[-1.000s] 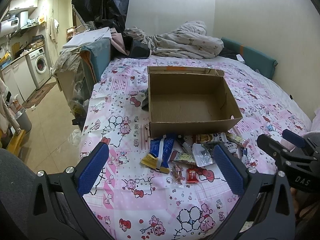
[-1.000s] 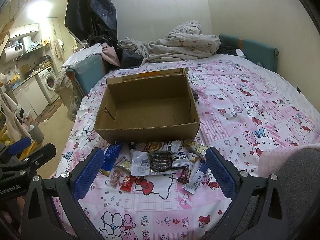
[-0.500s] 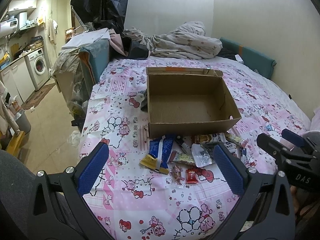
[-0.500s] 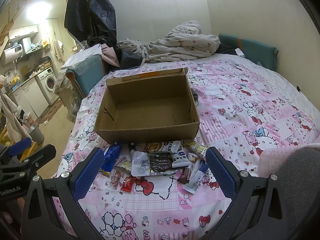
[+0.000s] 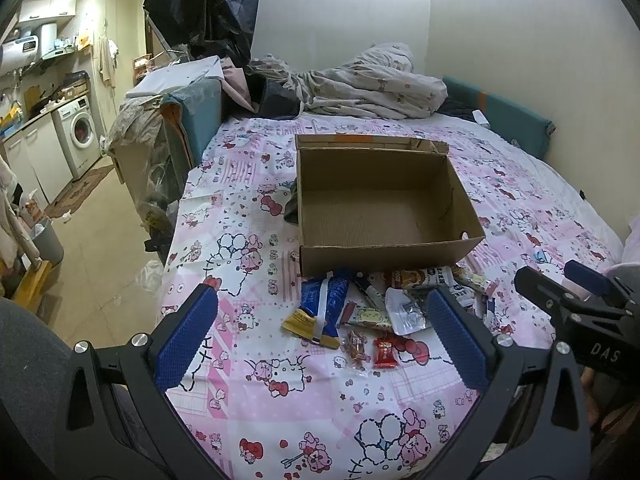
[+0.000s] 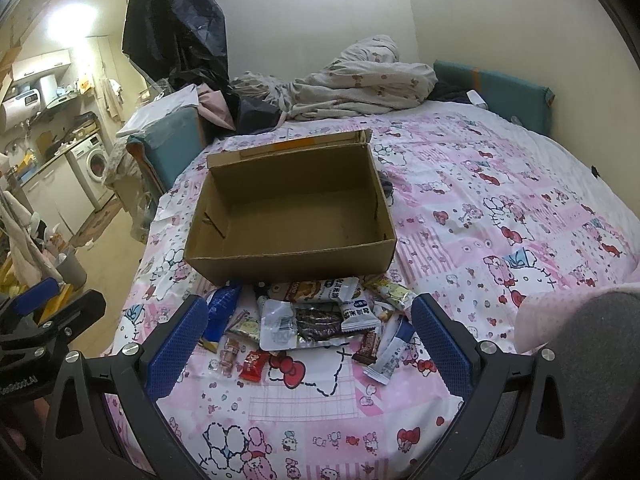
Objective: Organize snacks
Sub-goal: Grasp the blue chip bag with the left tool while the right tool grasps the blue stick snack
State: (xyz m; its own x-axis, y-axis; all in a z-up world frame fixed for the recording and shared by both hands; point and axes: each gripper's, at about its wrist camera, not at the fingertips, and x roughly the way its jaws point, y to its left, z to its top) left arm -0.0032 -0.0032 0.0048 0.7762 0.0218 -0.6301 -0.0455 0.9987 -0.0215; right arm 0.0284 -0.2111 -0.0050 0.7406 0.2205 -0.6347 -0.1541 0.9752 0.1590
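From the left wrist view, the left tongs (image 5: 322,338) hang spread wide over the bed (image 5: 248,368), their blue knurled pads (image 5: 186,338) set on black angular arms and pinching nothing. The bed wears a smooth pink and white patchwork sheet printed with cartoon cats. On it sits a rectangular cardboard box (image 5: 384,204), open-topped, its corrugated floor bare and its far flap folded back. Just near of the box's front wall lies a loose heap of snacks (image 5: 384,304): a flat blue packet with a yellow end (image 5: 320,310), a small red square wrapper (image 5: 384,354), a clear crinkled candy wrapper (image 5: 356,346) and glossy white pouches. A rumpled quilt (image 5: 372,84) is bunched at the far end. From the right wrist view, the right tongs (image 6: 310,340) are likewise spread apart and empty, hovering above the near edge of the snack heap (image 6: 316,316). The same box (image 6: 292,216) stands just beyond the heap, its brown walls creased. A dark brown bar (image 6: 368,346) and a slim white and blue packet (image 6: 390,356) lie at the heap's right side, a red wrapper (image 6: 252,366) at its near left.
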